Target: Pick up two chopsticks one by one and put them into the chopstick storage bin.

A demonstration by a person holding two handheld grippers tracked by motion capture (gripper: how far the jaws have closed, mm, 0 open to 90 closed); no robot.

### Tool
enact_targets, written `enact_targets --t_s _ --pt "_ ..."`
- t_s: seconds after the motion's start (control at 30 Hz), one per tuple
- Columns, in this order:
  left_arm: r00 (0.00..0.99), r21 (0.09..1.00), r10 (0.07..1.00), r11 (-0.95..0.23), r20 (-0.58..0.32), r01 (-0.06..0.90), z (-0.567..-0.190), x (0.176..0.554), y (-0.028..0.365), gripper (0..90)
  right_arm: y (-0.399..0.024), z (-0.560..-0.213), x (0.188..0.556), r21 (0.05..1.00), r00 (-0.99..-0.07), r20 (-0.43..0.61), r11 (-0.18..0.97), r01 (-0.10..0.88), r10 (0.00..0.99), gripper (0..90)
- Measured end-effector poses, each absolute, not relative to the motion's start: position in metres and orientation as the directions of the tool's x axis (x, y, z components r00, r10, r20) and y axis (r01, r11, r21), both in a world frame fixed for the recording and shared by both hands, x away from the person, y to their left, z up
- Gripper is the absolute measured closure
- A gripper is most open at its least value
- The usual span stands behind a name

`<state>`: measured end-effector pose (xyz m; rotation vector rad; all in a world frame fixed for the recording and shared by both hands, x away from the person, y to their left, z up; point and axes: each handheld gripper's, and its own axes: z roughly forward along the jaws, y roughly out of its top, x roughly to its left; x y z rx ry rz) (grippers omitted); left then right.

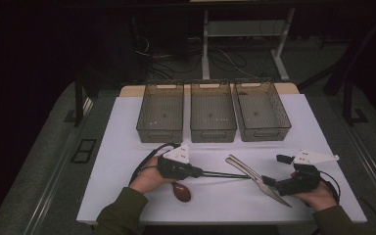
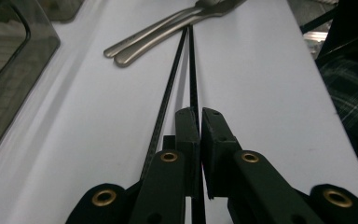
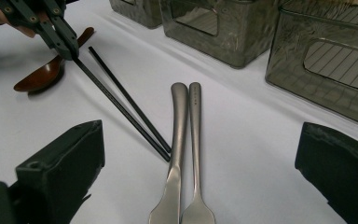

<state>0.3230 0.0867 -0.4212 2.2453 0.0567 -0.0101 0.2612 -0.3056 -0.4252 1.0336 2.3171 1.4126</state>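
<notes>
The left gripper (image 1: 201, 172) pinches one chopstick (image 2: 193, 88) low on the table while its twin (image 3: 129, 100) lies loose beside it, so lifting may drag the twin into the knife (image 3: 176, 154) and fork (image 3: 196, 154) between the right gripper's (image 3: 200, 179) spread jaws.

Dim room, seen from above. A white table (image 1: 127, 122) fills the centre, its wooden edge showing at 12 o'clock. Grey carpet (image 1: 39, 161) surrounds it, darkest at 9 and 3 o'clock. At 12 o'clock, a white desk frame (image 1: 205, 44) stands over tangled cables (image 1: 176, 61) on the floor. Dark metal legs (image 1: 78, 98) rise at 10 and 2 o'clock. A black floor socket (image 1: 83, 150) lies at 8 o'clock.
</notes>
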Motion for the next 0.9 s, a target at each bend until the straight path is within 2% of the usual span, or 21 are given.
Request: enact_targets --t_s 0.9 --pt "0.994 0.844 0.099 -0.527 -0.056 0.1 -0.396 0.324 0.107 85.2 -0.303 -0.429 0.262 0.841 -0.707 0.153 0.284 0.46 0.69 1.0"
